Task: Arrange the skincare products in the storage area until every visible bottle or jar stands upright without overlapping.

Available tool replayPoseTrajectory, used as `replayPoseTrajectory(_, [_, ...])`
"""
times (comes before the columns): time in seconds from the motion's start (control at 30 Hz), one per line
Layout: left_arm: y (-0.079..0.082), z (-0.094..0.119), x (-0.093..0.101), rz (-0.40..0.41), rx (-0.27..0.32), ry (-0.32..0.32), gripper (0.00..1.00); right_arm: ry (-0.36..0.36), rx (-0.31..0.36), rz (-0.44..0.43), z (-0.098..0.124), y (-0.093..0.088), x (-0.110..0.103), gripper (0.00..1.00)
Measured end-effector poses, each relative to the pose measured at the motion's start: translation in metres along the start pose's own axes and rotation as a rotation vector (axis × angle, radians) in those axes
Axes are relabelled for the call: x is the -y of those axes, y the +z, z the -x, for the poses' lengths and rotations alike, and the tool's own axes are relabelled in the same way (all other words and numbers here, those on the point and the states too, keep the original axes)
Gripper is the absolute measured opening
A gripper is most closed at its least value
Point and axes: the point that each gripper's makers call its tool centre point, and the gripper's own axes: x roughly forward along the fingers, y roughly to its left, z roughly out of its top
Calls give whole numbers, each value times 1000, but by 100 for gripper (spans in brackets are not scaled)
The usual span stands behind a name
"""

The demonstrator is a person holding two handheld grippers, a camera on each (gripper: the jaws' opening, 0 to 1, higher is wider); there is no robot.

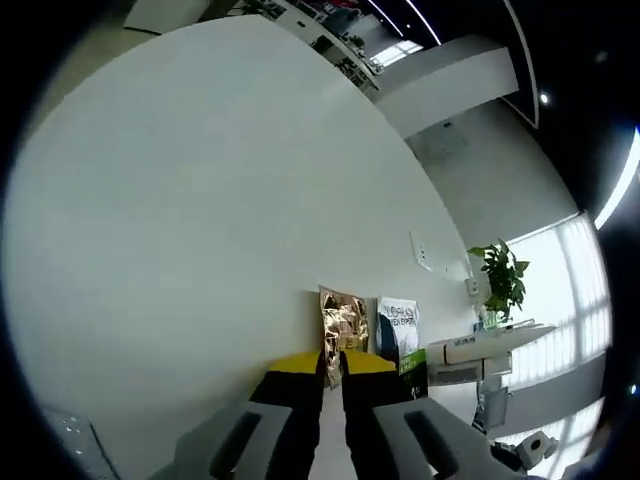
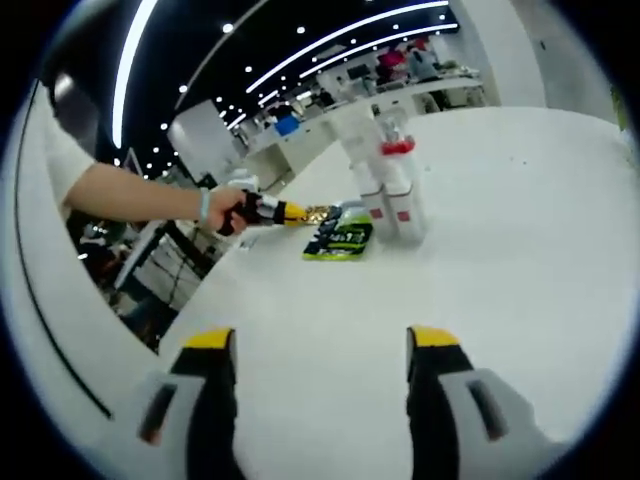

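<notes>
My left hand-held gripper (image 1: pixel 333 372) is nearly closed at the gold sachet (image 1: pixel 343 325); my right hand-held gripper (image 2: pixel 322 345) gapes empty. Next, tidy sachets beside upright bottles (image 2: pixel 392 200).

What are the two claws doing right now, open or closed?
Left claw: nearly shut, empty, just short of the gold sachet.
Right claw: open, empty, over the table.

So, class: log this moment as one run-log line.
left gripper: shut, tips at gold sachet | right gripper: open, empty | bottles: upright on table | green sachet: flat
</notes>
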Motion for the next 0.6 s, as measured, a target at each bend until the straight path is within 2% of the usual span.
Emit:
replayPoseTrajectory(0.2, [6,7,3,0,27,24,19,-10,13,5,8,-1,2,67])
replayPoseTrajectory(0.3, [9,14,5,-6,42,42,29,-13,25,4,10,0,1,67])
replayPoseTrajectory(0.37, [11,19,5,-13,56,55,39,-10,32,1,10,1,0,67])
replayPoseTrajectory(0.43, [14,28,5,-31,78,69,44,-2,32,8,8,1,-3,67])
replayPoseTrajectory(0.47, [16,33,4,-69,90,85,44,1,32,11,8,1,-4,67])
replayPoseTrajectory(0.5, [18,38,6,-142,104,90,44,5,34,13,7,1,-5,67])
replayPoseTrajectory(0.6, [21,58,-6,-261,114,189,49,13,37,-1,4,0,-7,68])
